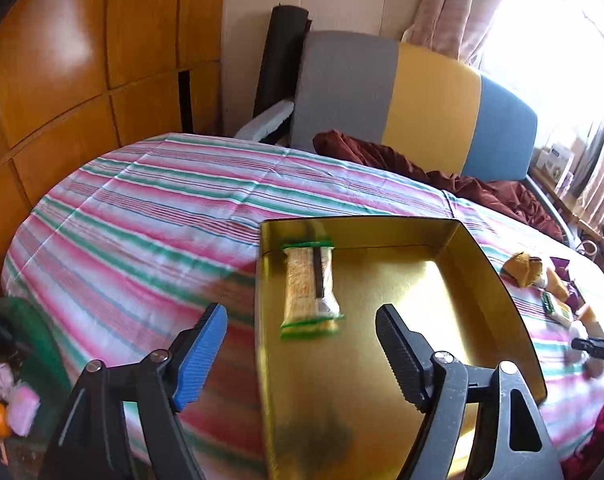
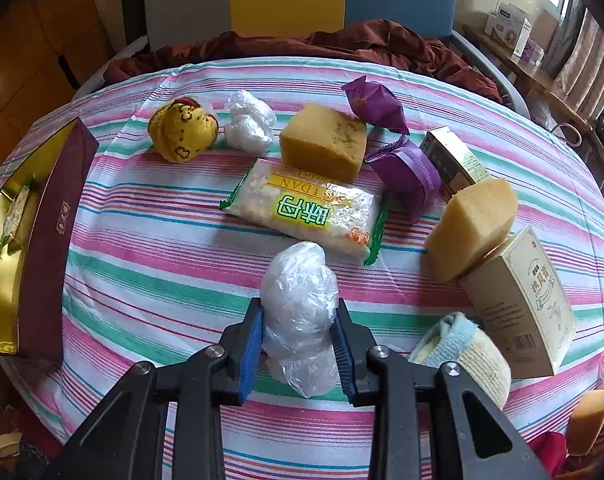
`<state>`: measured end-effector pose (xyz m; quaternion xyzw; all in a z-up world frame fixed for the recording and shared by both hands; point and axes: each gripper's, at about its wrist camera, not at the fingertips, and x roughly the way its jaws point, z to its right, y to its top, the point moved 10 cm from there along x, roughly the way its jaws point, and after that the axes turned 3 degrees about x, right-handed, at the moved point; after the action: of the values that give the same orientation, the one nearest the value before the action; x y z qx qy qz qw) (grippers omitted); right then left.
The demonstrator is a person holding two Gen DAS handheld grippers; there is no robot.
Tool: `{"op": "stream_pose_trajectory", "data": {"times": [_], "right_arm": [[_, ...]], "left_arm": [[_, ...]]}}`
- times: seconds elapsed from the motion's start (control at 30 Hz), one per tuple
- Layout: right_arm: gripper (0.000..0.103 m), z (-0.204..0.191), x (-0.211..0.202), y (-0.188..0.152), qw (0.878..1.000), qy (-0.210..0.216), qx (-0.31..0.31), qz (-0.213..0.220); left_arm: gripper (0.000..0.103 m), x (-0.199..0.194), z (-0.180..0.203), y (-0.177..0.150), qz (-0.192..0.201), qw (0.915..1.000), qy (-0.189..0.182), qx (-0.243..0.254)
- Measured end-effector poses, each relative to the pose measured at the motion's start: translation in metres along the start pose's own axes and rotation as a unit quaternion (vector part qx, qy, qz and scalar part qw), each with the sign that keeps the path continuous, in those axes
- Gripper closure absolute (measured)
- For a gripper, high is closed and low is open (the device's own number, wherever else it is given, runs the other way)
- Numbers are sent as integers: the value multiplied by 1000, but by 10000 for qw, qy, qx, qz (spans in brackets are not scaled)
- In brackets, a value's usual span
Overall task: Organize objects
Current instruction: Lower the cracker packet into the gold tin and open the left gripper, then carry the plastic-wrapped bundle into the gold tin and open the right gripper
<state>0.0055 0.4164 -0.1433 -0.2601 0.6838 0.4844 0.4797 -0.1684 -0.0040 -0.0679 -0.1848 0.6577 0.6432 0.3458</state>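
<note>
Two grippers: both showing, one per wrist view.
Held item: clear plastic-wrapped bundle (image 2: 299, 312) is sitting pinched between the blue pads of the right gripper (image 2: 297, 344), low centre of the striped bedsheet (image 2: 149, 272).
Right gripper: jaws are pressing on the bundle from both sides, tilting down at the sheet.
Left gripper: left gripper (image 1: 302, 344) is hanging spread wide over the gold tray, nothing between its pads.
Gold tray: gold tray (image 1: 382, 420) is lying on the sheet; one green-edged snack bar (image 1: 310, 289) is resting inside along its left wall. Same tray (image 2: 1, 280) is showing at far left of the right wrist view, maroon outer wall facing the clutter.
Just ahead of bundle: large snack pack (image 2: 306, 208) with green ends is lying flat, just beyond the bundle.
Behind pack: yellow sponge block (image 2: 322, 142) is touching the pack's far edge; second clear wrapped bundle (image 2: 249, 120) and yellow patterned ball (image 2: 181, 128) are sitting to its left.
Right of pack: two purple wrapped sweets (image 2: 406, 176) and a small box (image 2: 450, 156) are crowding together.
Right side: sponge wedge (image 2: 472, 226) is leaning against a cream carton (image 2: 522, 300); rolled blue-and-cream cloth (image 2: 462, 352) is lying just right of the gripper.
Background: maroon blanket (image 2: 342, 44), grey-yellow-blue headboard (image 1: 430, 96).
</note>
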Motion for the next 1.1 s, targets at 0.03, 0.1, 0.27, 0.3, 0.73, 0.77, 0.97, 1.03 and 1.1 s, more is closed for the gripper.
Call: {"op": "stream_pose_trajectory", "data": {"times": [0.03,0.1,0.27,0.3,0.73,0.77,0.97,1.03,1.1], "right_arm": [[71,-8,-7,2,9999,121,26,44],[71,-40,-26,10,9987,457,-132,203],[68,-167,-65,23,9815,1720,-787,311],[68,-195,-68,22,9762,1947,-919,274],[41,-400,-9,-40,9420,2863,-1527,-862],[27,-401,-8,-42,9407,2927,-1468,-880],[19,-380,-19,-41,9488,2620,-1716,-411],[19,-365,-26,-39,9527,2465,-1769,-201],[19,-349,-31,-36,9565,2335,-1750,-17]], "left_arm": [[20,-7,-5,-1,50,10000,11,-21],[14,-18,-14,-5,156,9998,96,-35],[3,-27,-35,-15,212,9990,221,-323],[1,-26,-38,-16,203,9989,232,-350],[0,-36,-65,-9,502,9953,449,-692],[0,-37,-67,-8,544,9946,497,-732],[0,-40,-69,-8,688,9929,568,-782],[0,-39,-62,-10,682,9939,490,-711],[0,-38,-52,-11,694,9952,424,-548]]}}
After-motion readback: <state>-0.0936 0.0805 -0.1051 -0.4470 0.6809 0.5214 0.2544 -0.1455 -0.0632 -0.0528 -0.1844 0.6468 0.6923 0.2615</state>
